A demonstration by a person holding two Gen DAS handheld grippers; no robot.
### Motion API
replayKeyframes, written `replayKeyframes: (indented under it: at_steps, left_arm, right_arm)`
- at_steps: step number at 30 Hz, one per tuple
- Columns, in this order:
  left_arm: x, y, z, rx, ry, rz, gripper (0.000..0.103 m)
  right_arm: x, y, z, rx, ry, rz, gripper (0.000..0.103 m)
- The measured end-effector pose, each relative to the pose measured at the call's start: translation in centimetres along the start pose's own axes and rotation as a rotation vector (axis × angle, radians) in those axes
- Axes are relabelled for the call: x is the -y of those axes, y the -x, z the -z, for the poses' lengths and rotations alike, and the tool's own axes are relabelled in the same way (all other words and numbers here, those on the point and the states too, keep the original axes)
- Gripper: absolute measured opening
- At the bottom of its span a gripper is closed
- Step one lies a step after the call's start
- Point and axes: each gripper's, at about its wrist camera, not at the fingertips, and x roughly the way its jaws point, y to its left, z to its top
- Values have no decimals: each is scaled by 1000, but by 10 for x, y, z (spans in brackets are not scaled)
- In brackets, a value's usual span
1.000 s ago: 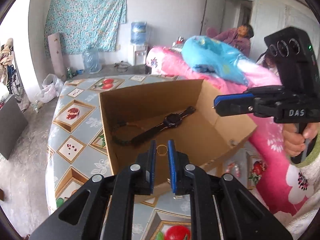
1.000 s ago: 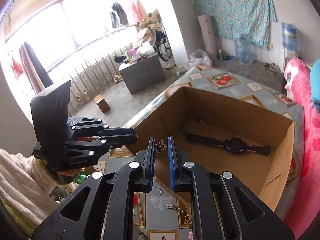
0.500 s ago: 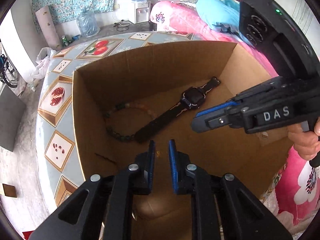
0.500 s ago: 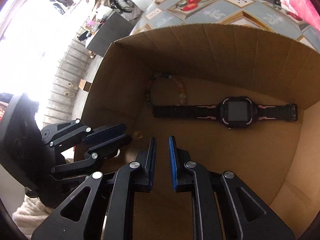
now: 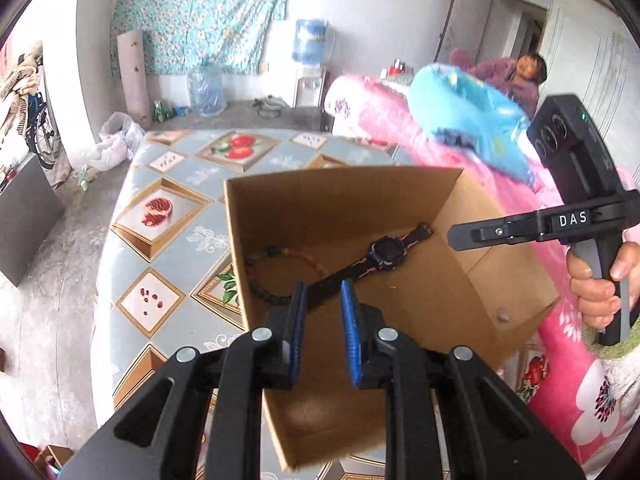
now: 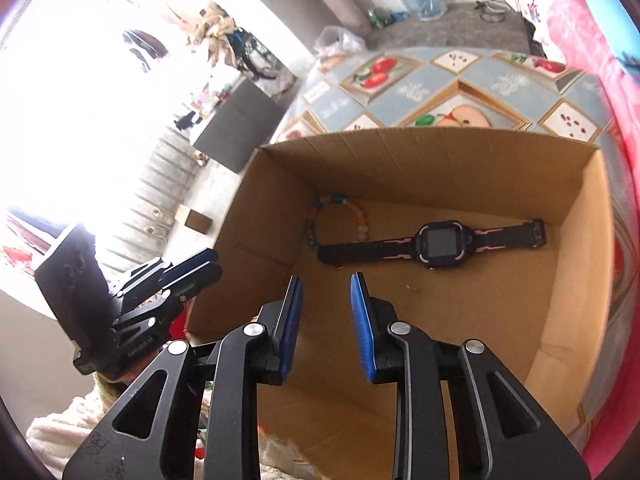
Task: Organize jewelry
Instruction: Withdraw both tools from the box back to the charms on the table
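Hovering over the cardboard box (image 6: 580, 260), both left tongs (image 5: 323, 300) and right tongs (image 6: 326, 294) gape slightly, empty, near the watch (image 6: 436, 242) and bead bracelet (image 6: 340, 216).

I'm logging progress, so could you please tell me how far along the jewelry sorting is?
Done: the watch, the bead bracelet and a small gold piece lie in the cardboard box. In hand: nothing; the left gripper and right gripper are both open and empty. Left: these views show no loose jewelry outside the box.
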Motion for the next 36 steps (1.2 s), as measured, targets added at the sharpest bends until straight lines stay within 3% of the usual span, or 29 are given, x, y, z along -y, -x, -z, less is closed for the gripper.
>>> replayKeyframes:
  at_steps: [9,15,20,24,28,36]
  left_arm:
    - [16,60,55,165,-17,46,17]
    - [32,53,98,128,2,127,17]
    - [43,29,118,70,3,81,17]
    - [46,10,121,58,-4,1,17]
    - [45,0,119,66,-15,-47,17]
    - [36,-6,113,84,33,-42,17]
  right_arm:
    - [-10,57,54,139,33,-68,26]
    - [-17,64,108,189,97,-102,30]
    - [-10,41,139,158,32,-60,30]
    - [4,23,140,139,-27,31,29]
    - [17,27,134,178,-58,89,23]
    - [24,32,136,212,-47,111,19]
